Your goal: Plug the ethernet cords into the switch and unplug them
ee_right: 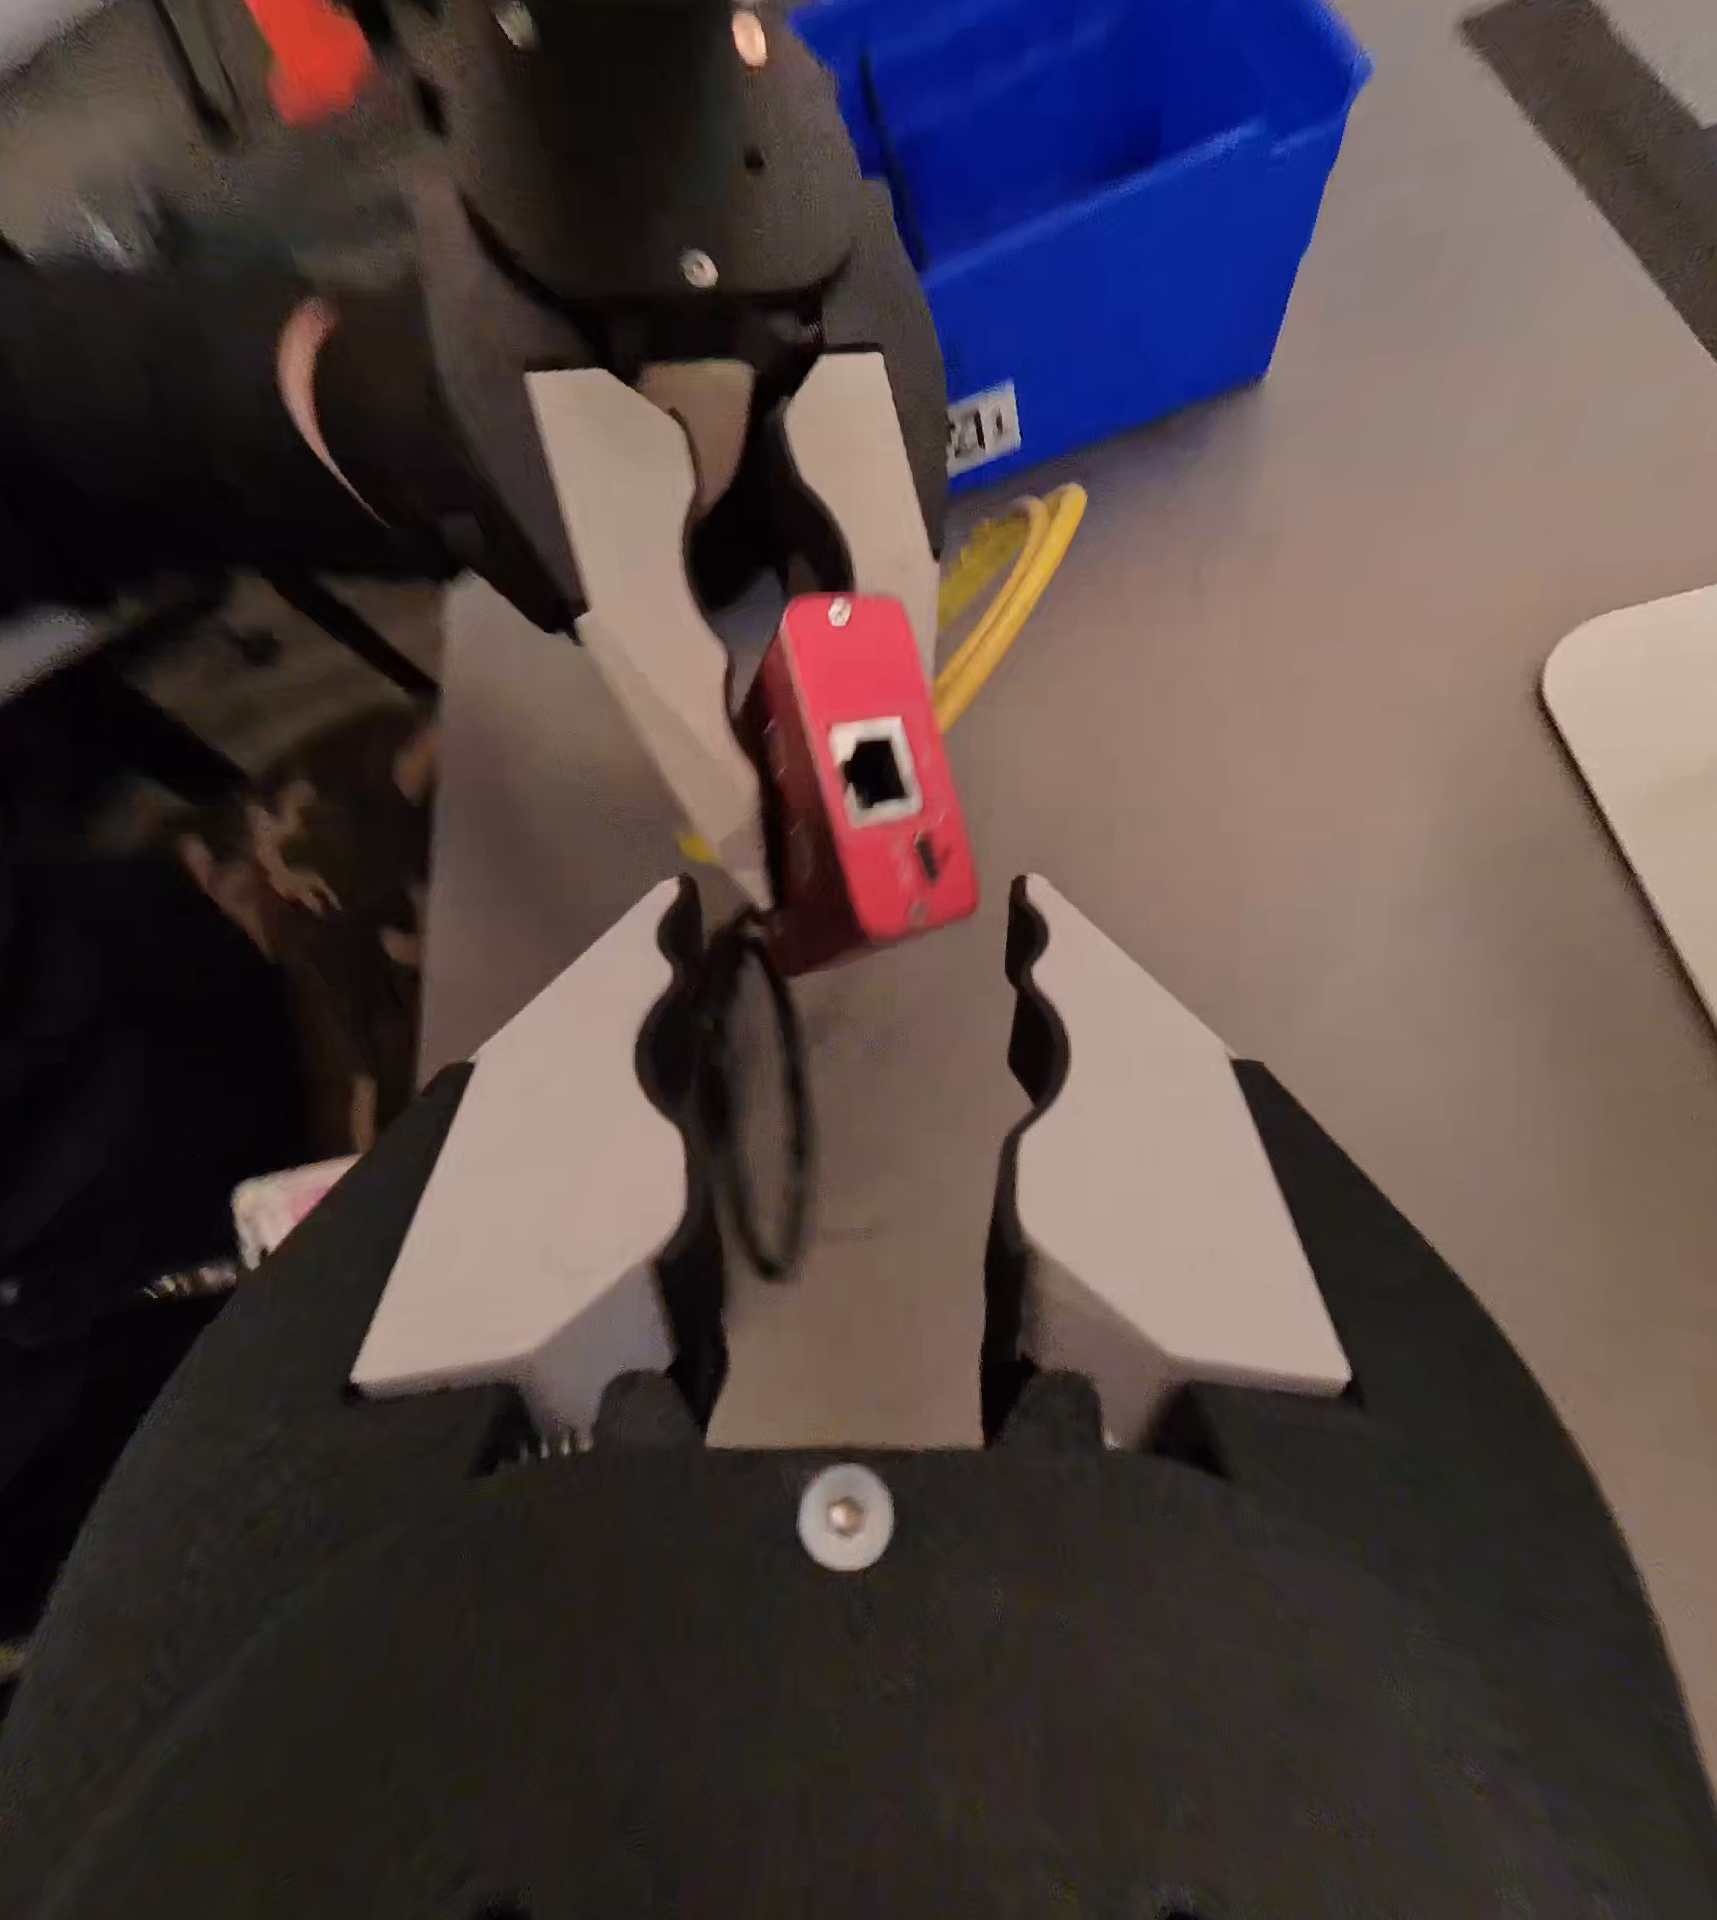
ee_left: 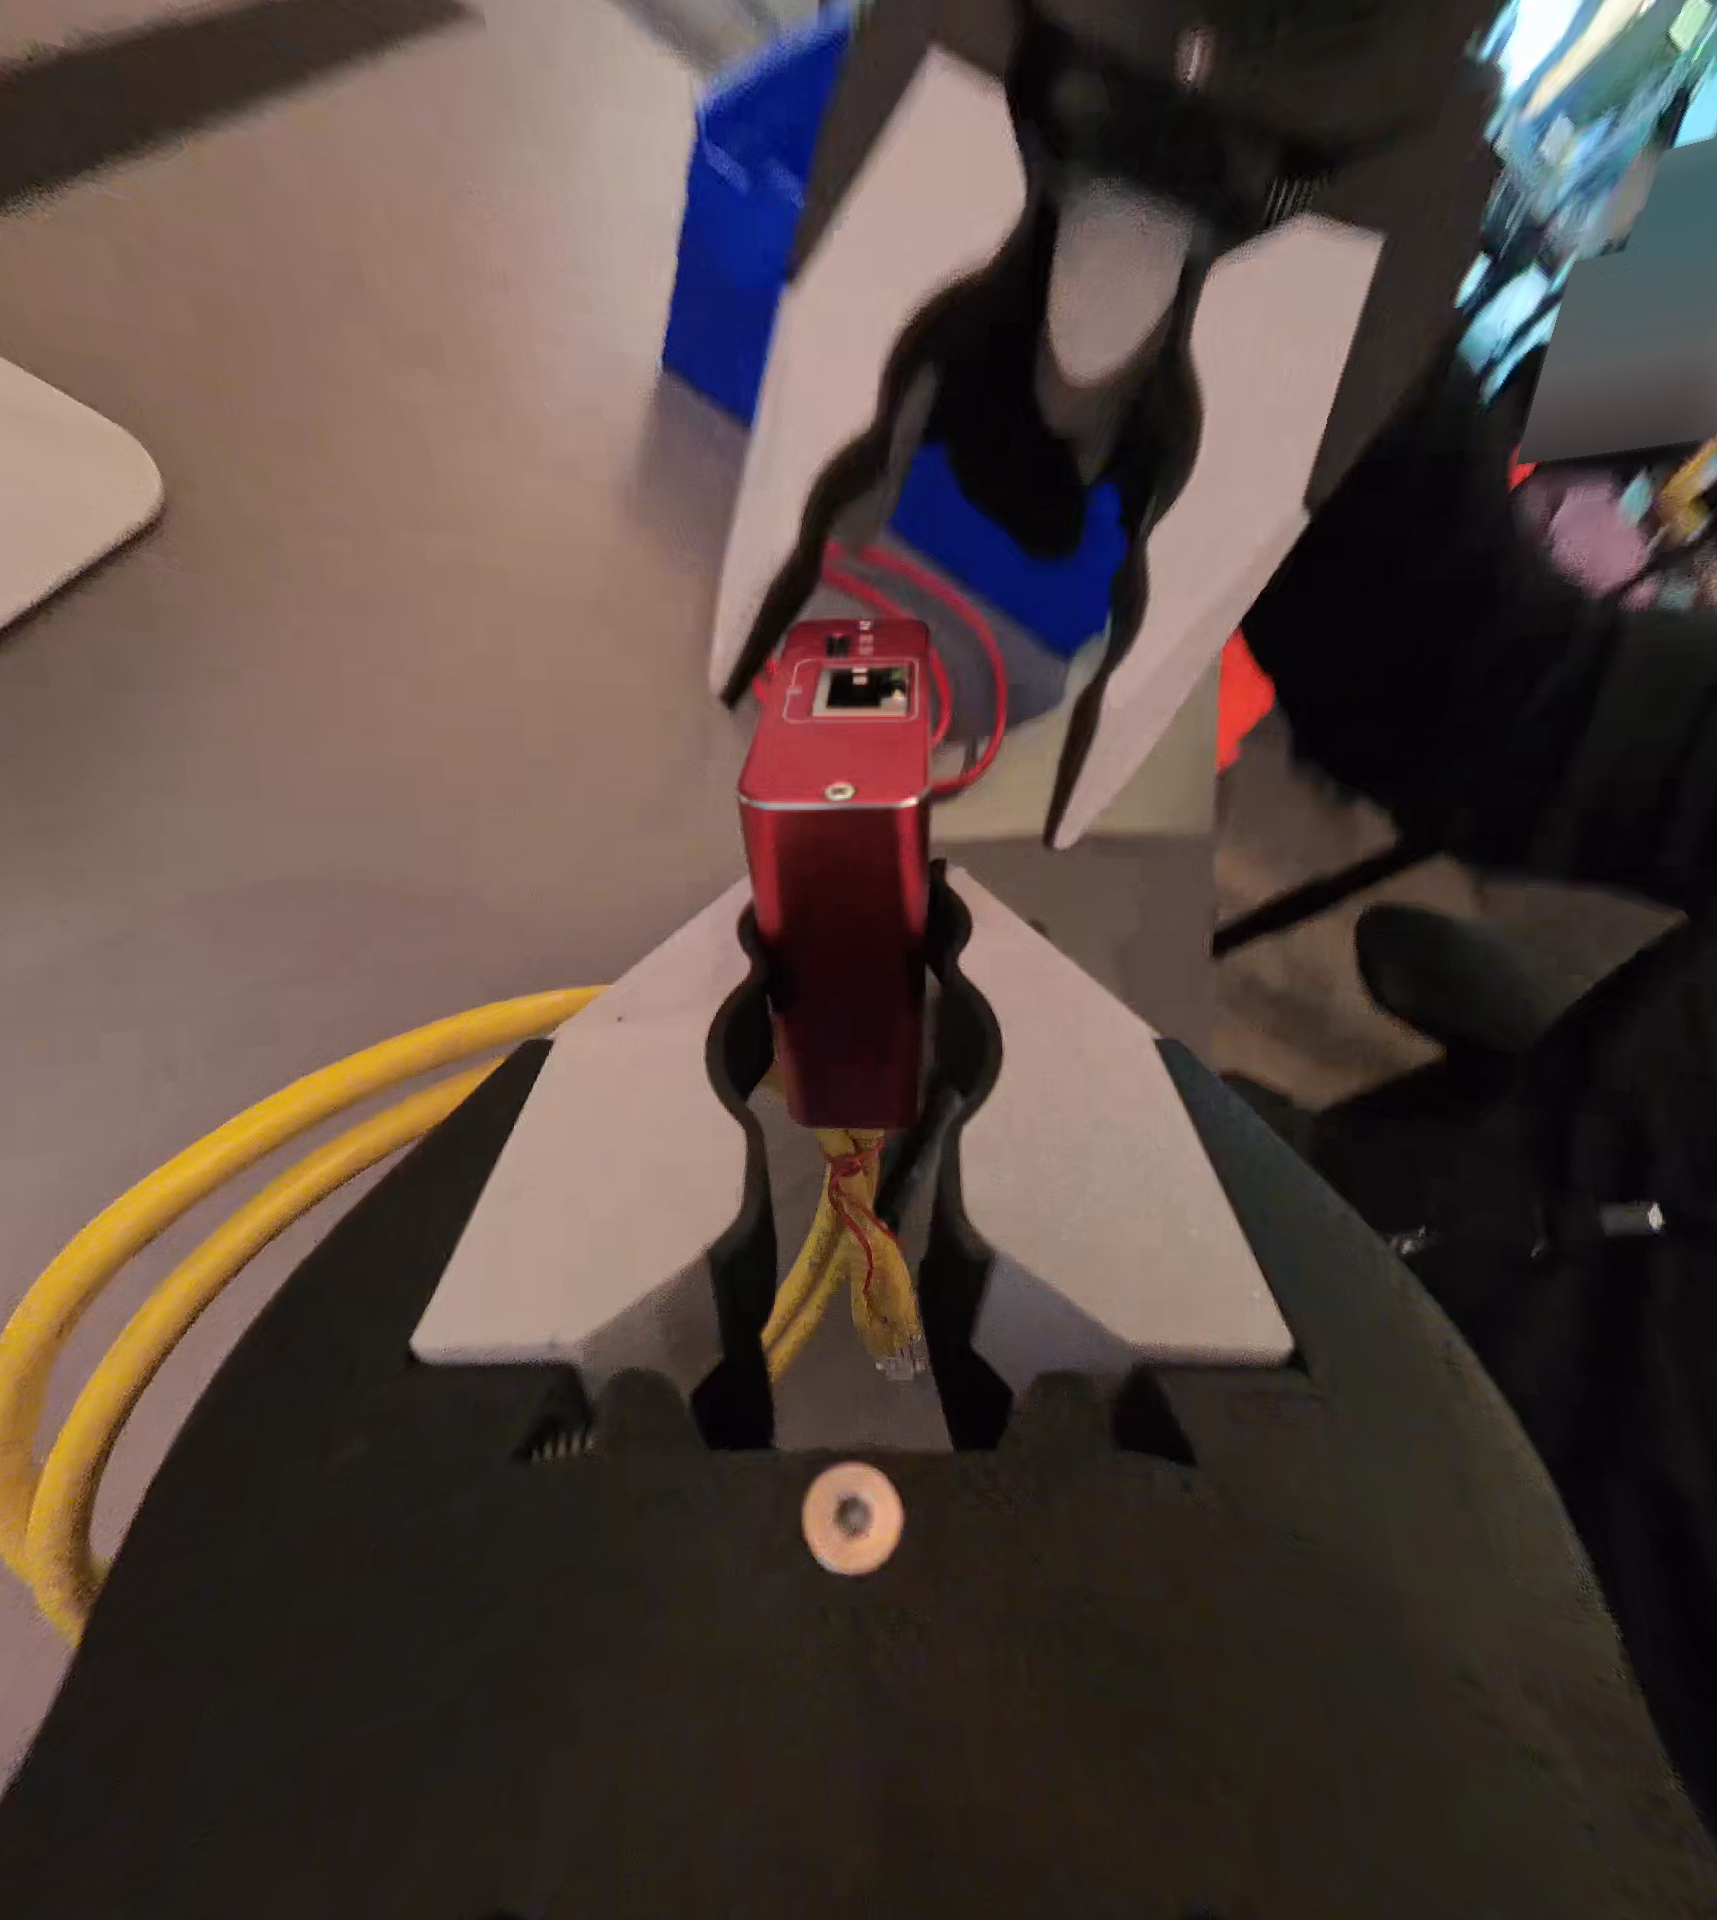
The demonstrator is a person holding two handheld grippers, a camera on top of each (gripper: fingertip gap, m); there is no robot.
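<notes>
Now | switch (ee_left: 838,935) clamped in left claw (ee_left: 846,904) | right claw (ee_right: 849,914) gaping, facing port

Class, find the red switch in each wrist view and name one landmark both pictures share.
Left wrist view: the red switch stands at centre, clamped between the left gripper fingers.
Right wrist view: it sits just above centre, port facing the camera.
Shared landmark: the blue bin behind it on the table.
</notes>
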